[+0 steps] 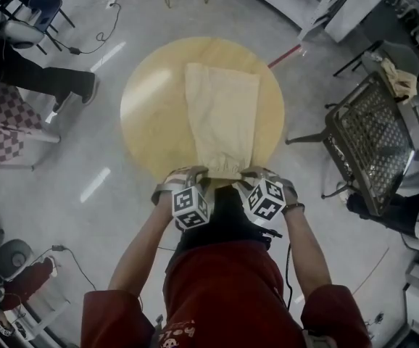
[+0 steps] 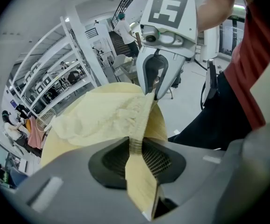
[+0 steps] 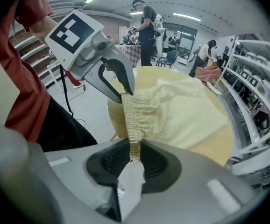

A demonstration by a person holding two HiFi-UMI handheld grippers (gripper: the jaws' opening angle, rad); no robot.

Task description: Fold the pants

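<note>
Pinching gathered elastic waistband [image 3: 132, 118], yellow pants [image 1: 221, 114], round table [image 1: 146, 100]

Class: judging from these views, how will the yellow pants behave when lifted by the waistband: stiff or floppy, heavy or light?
Probably floppy: the pants bunch and wrinkle where the left gripper and right gripper clamp the gathered waistband. Likely light: the thin cloth lies flat on the table. The legs would probably drape, not hold shape.

Left hand-held gripper [image 2: 136, 149] clamped on pale yellow pants [image 2: 95, 118] waistband, right hand-held gripper [image 2: 150, 95] pinching opposite end, wooden table [image 2: 159, 123] beneath
</note>
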